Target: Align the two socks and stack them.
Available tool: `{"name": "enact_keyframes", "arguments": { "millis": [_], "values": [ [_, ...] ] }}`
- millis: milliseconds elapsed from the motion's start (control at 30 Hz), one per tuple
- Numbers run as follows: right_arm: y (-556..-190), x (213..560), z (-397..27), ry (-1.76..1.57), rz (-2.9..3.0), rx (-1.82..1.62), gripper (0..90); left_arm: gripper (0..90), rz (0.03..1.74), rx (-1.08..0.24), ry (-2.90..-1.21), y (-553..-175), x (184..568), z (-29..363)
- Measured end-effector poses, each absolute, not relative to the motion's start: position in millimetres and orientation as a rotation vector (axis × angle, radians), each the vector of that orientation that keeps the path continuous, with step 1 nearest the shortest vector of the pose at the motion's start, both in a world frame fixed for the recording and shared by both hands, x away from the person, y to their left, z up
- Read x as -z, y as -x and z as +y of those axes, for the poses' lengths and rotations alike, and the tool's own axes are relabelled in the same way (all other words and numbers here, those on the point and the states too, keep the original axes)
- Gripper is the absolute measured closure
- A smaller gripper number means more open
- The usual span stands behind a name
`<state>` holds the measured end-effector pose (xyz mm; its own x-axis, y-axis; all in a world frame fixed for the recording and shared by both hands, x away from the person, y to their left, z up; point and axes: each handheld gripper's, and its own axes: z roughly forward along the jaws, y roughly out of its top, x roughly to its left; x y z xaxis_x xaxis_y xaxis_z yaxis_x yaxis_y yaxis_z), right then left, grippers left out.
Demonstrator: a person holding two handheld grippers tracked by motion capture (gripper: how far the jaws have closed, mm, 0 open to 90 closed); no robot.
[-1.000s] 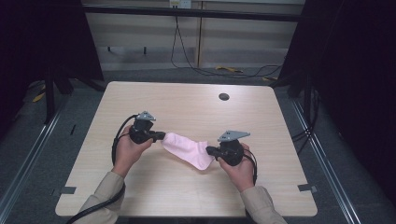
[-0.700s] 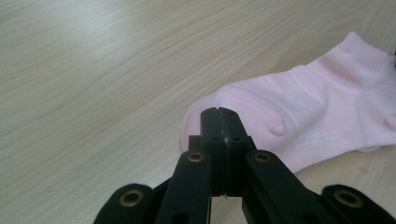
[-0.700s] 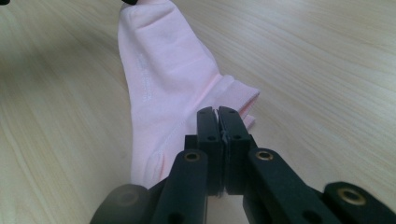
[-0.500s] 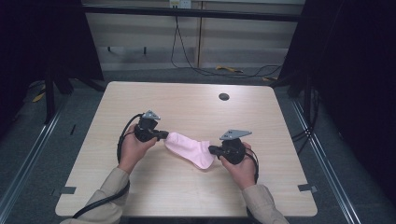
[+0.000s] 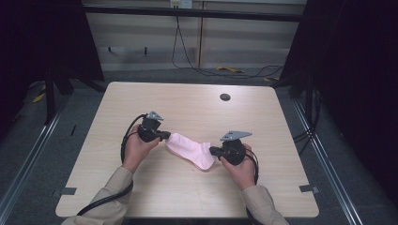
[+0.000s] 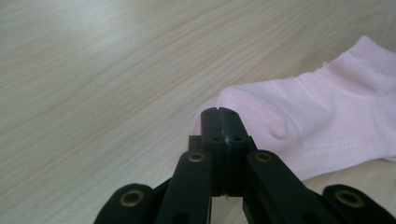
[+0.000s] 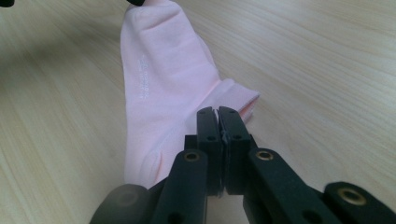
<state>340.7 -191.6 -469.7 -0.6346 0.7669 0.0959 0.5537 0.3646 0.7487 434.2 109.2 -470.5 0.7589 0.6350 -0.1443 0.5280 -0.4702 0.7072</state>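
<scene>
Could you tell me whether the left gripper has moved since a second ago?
No, hardly: the left gripper sits at the same spot against the table's dark round hole, shut on the pink sock.

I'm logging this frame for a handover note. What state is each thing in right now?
pink sock: lying flat on the table, stretched between both grippers.
left gripper: jaws shut on one end of the sock.
right gripper: jaws shut on the sock's other end.
round hole in the table: open, nothing in it.
</scene>
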Motion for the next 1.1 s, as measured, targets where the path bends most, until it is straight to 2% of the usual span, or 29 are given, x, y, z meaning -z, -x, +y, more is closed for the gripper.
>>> {"name": "enact_keyframes", "arguments": {
  "millis": [867,1100],
  "values": [
    [-338,482,-196,-1.192,2.360,-1.103,87.9,90.0,0.884,-0.188,-2.217,-439,485,99],
    [-337,484,-195,-1.184,2.364,-1.086,87.7,90.0,0.864,-0.229,-2.250,-439,483,99]
  ]
}}
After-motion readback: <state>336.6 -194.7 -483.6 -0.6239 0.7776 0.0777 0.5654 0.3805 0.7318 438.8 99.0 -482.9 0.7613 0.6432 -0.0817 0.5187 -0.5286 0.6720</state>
